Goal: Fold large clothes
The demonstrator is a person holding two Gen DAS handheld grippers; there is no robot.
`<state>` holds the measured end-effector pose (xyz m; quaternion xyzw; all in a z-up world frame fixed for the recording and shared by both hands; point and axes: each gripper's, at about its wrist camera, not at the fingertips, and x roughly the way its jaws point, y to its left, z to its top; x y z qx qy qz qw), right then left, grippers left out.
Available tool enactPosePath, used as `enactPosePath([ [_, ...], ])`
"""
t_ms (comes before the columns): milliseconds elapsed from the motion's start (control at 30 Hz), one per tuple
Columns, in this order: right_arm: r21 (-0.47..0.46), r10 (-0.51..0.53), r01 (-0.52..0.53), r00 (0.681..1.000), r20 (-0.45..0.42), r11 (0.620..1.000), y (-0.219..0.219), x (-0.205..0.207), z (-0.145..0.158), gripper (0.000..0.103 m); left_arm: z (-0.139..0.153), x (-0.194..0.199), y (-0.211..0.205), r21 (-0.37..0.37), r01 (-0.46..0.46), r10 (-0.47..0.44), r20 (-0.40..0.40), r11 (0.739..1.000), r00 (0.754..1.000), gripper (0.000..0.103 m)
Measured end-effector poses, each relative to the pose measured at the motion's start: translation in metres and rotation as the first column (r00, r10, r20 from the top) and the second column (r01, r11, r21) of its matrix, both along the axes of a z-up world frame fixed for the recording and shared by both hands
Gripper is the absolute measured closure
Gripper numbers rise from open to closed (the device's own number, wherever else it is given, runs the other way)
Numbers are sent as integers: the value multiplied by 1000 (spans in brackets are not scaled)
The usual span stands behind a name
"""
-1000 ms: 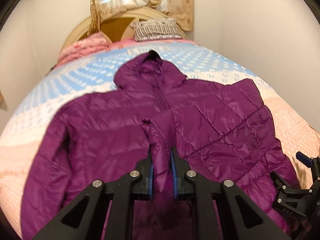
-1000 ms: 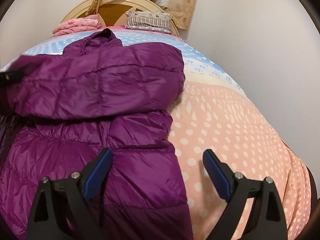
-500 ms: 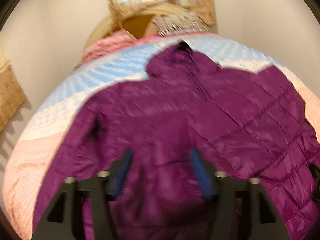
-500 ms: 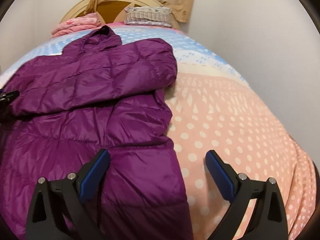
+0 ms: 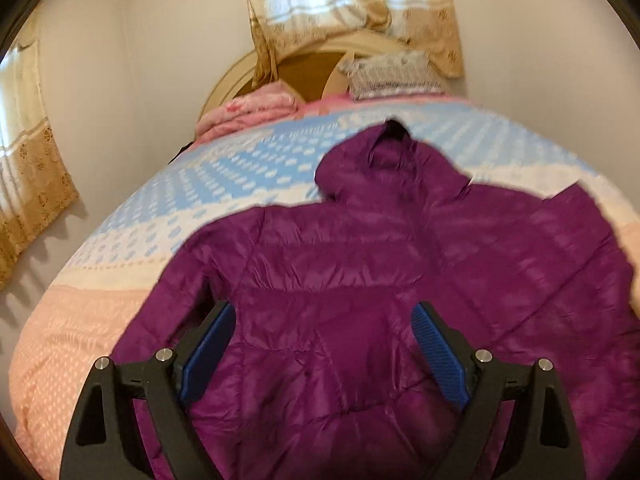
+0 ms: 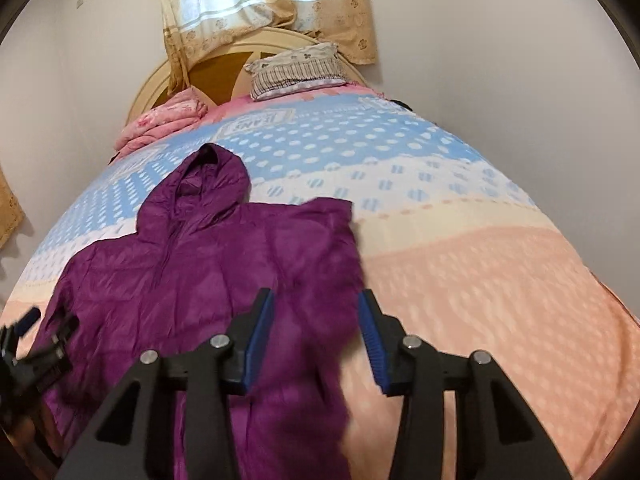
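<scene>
While the purple jacket [image 5: 360, 288] lies spread across the middle of the bed [image 5: 80, 332], hood toward the headboard [image 6: 224, 60], both grippers hang above its lower part. The left gripper [image 5: 322, 344] has just been opening; its blue pads [image 5: 206, 350] stand wide apart over the jacket's body with nothing pinched between them. The right gripper [image 6: 316, 340] has just been closing to about half its spread. It sits over the jacket's right edge, with blurred purple cloth seen in the gap, but the pads [image 6: 260, 336] do not visibly press on it. In the right wrist view the left gripper shows as a dark blurred shape at the far left edge, over the jacket's other side. Past the hood, a folded pink blanket [image 6: 160, 120] and a striped pillow [image 6: 298, 70] rest against the headboard, well apart from the jacket. A curtain [image 6: 260, 0] hangs behind the headboard, and another [image 5: 28, 160] along the left wall.
</scene>
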<state>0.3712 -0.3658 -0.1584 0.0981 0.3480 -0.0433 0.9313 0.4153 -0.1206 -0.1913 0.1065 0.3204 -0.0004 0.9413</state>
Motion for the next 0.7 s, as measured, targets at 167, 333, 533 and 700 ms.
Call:
enactPosePath([
  [167,-14,47,-48,995,-91,999,17,25,-47,60,-32,29,7,-10,-39,37,-129,999,991,13],
  [333,-10,57,-59,990,-126,998,18,28,-64,60,-44,37,15,-78,-25,10,-184,997,983,13],
  [533,-83,50,-63,988,-149,995,28,31,-67,60,-48,37,13,-91,-26,7,-202,995,979,10],
  [700,-116,45,-64,987,-156,991,31,32,-68,59,-49,39,16,-110,-26,2,-212,994,977,9],
])
